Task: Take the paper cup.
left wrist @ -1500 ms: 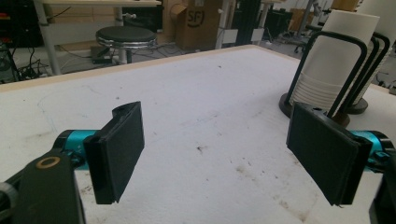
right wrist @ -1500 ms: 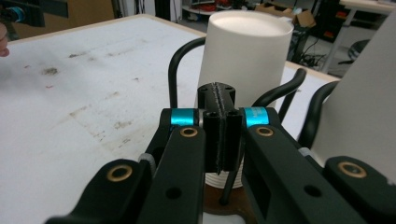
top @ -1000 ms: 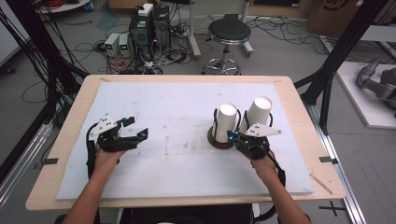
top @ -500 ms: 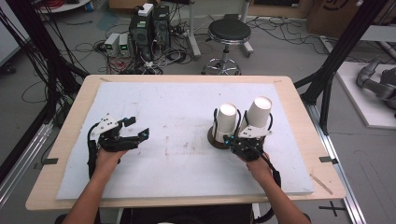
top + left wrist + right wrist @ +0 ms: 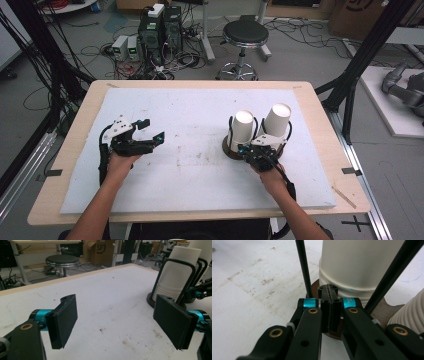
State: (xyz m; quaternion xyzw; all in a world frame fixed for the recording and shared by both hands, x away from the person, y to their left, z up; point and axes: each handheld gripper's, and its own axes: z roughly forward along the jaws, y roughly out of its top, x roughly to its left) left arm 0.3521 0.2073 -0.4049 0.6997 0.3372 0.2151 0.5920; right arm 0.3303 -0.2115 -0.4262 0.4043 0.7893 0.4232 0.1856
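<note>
On the desk: a white mat point(image 5: 200, 125) is laid over the wooden desk point(image 5: 320, 100), and a cup holder point(image 5: 231, 148) with a round brown base and black wire loops is placed on the right half of the mat.
Cups: two stacks of white paper cups are kept upside down in the holder, the left stack point(image 5: 242, 131) and the right stack point(image 5: 276, 120), just beside each other.
Right gripper: the right gripper point(image 5: 250, 150) is held at the near side of the holder, in front of the left stack.
Right jaws: the jaws are pressed together with no gap, and nothing is seen between them in the right gripper view; their tips point(image 5: 328, 291) are placed over the brown base point(image 5: 313, 288), just before the lower rim of the cup stack point(image 5: 359, 265).
Wire loops: one black wire point(image 5: 303, 267) is seen to the left of the tips, another at the right.
Left gripper: the left gripper point(image 5: 149, 131) is held over the left half of the mat, well apart from the holder.
Left jaws: the jaws are spread wide and nothing is held between them; the bare mat point(image 5: 107, 305) is seen between the two black pads point(image 5: 63, 320).
Behind the desk: a black stool point(image 5: 245, 35) and computer boxes point(image 5: 159, 25) are placed on the floor.
</note>
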